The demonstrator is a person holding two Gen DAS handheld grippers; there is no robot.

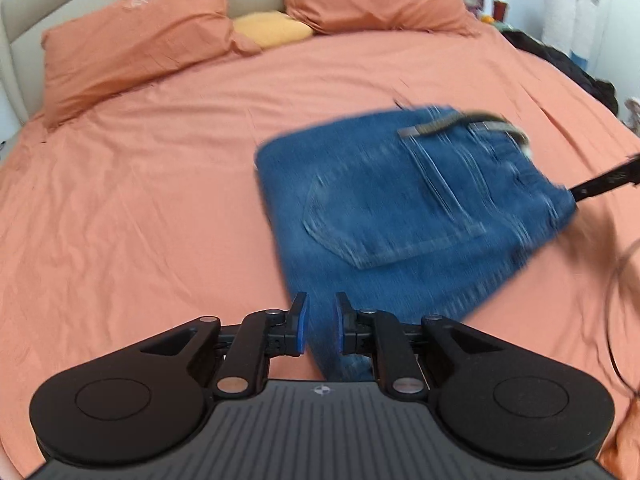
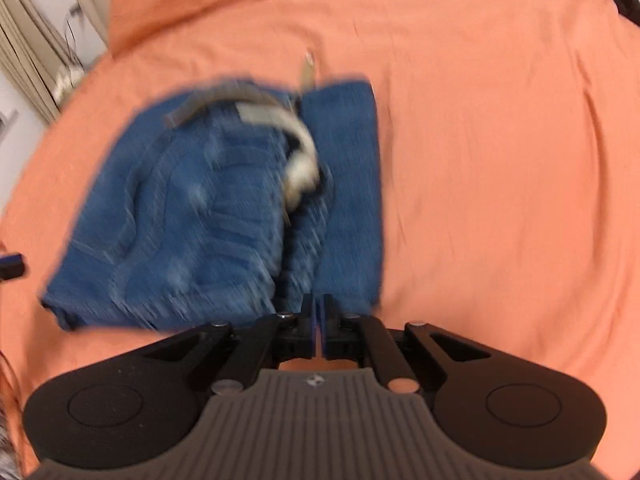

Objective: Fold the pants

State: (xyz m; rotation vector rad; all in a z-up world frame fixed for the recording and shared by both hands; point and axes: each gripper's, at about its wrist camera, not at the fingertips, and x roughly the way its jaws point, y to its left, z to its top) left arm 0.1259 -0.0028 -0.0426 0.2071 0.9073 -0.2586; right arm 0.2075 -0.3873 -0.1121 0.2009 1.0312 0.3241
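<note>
**Folded jeans on the orange bed, one claw spread, one nearly closed**

The blue jeans (image 1: 404,208) lie folded into a compact bundle on the orange bed sheet (image 1: 140,184), toward the right side of the left wrist view, with a back pocket facing up and a dark belt (image 1: 460,120) threaded along the waistband at the far edge. Motion blur softens the denim in both views. The left claw (image 1: 322,326) is spread, its blue-padded fingers apart, with a strip of denim seen between them; whether they touch the cloth cannot be told. The right claw (image 2: 319,326) has its fingers pressed nearly together at the near edge of the jeans (image 2: 224,208); whether fabric is caught between them cannot be told. At the head of the bed sit two orange pillows (image 1: 136,40) with a yellow cushion (image 1: 272,30) between them.
</note>
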